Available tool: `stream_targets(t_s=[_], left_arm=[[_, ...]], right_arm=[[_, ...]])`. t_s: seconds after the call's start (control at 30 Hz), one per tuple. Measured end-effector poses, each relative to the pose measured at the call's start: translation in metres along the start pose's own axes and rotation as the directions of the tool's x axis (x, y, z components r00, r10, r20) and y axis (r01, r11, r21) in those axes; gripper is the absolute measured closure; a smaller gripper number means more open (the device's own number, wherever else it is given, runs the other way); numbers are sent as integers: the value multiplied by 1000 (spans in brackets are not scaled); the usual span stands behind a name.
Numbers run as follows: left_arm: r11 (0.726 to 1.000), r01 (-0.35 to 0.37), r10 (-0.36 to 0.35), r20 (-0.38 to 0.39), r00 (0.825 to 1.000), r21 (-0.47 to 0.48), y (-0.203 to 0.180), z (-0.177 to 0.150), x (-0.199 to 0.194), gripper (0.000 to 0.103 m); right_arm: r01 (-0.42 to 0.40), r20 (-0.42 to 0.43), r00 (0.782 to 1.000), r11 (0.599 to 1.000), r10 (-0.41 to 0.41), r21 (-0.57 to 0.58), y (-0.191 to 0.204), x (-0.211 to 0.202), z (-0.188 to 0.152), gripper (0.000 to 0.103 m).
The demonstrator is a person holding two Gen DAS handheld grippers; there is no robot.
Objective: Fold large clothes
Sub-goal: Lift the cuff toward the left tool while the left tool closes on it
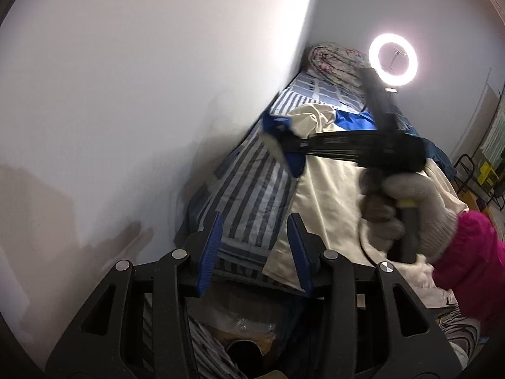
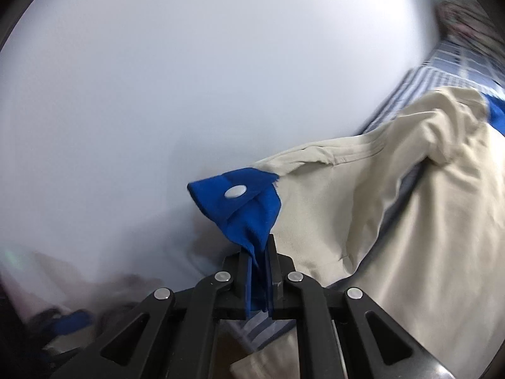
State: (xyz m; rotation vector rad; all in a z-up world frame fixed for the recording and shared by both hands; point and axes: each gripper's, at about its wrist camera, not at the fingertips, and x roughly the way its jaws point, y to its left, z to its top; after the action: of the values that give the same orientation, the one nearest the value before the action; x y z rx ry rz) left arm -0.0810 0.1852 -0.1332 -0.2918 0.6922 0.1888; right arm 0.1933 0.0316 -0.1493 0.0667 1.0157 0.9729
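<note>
the right gripper (image 2: 259, 271) has its fingers clamped on the blue cuff (image 2: 240, 202) of a cream jacket (image 2: 410, 205), sleeve drawn out from them over the striped bed (image 1: 249, 195). it looks like sleeve-folding; next, carry the cuff across the body. the left gripper (image 1: 252, 252) hangs with fingers apart, empty.

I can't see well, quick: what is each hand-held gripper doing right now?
Left hand-held gripper: open, holding nothing.
Right hand-held gripper: closed on the blue cuff of the cream jacket.
</note>
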Motion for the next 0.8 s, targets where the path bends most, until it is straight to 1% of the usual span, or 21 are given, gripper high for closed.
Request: stream_targets(t_s=[0.1, 0.13, 0.23, 0.3, 0.33, 0.37, 0.4, 0.43, 0.47, 0.5, 0.57, 0.6, 0.63, 0.67, 0.7, 0.73, 0.8], left_arm=[[1000, 20, -20, 7, 1000, 24, -7, 6, 4, 59], [999, 29, -29, 6, 1000, 25, -9, 9, 7, 59], [997, 78, -78, -8, 997, 16, -14, 17, 20, 59], [990, 142, -142, -37, 989, 0, -20, 25, 36, 56], [985, 171, -172, -53, 984, -7, -23, 28, 43, 50], [979, 201, -202, -67, 977, -17, -25, 32, 50, 44], [970, 243, -245, -87, 966, -30, -30, 36, 60, 42], [963, 267, -270, -105, 957, -38, -33, 39, 68, 38], [958, 284, -288, -130, 949, -50, -37, 42, 79, 36], [955, 291, -296, -143, 944, -57, -40, 42, 86, 36], [946, 312, -324, -189, 927, -91, -50, 46, 108, 36], [942, 318, -333, -203, 921, -103, -52, 51, 116, 36], [941, 319, -338, -227, 914, -117, -55, 52, 128, 36], [947, 298, -319, -246, 915, -121, -58, 53, 139, 36], [953, 280, -302, -254, 919, -119, -59, 53, 146, 36], [963, 245, -267, -263, 927, -112, -58, 54, 155, 36], [977, 185, -207, -277, 938, -102, -55, 53, 170, 36]], right_arm=[[-16, 78, 997, 997, 10, 80, -15, -42, -22, 99], [-21, 93, 996, 995, 12, 102, -22, -46, -26, 99], [-30, 129, 992, 983, 7, 182, -39, -72, -53, 99], [-28, 110, 994, 978, 5, 205, -45, -71, -72, 99], [-20, 97, 995, 977, -1, 210, -48, -73, -84, 99], [4, 83, 996, 977, -22, 214, -40, -70, -102, 98], [28, 61, 997, 977, -42, 211, -32, -57, -119, 96], [39, 43, 998, 978, -49, 204, -38, -55, -119, 94], [52, 23, 998, 980, -57, 191, -39, -54, -124, 94], [63, 6, 998, 982, -65, 177, -37, -54, -129, 91], [87, -16, 996, 987, -85, 136, -33, -60, -134, 69], [96, -14, 995, 989, -95, 109, -30, -66, -134, 57], [101, -9, 995, 991, -101, 84, -33, -68, -134, 55], [105, -5, 994, 992, -105, 62, -33, -72, -138, 55], [120, 3, 993, 992, -120, 45, -33, -81, -139, 55], [128, 10, 992, 991, -129, 45, -34, -87, -139, 55], [137, 29, 990, 988, -139, 71, -47, -100, -138, 55]])
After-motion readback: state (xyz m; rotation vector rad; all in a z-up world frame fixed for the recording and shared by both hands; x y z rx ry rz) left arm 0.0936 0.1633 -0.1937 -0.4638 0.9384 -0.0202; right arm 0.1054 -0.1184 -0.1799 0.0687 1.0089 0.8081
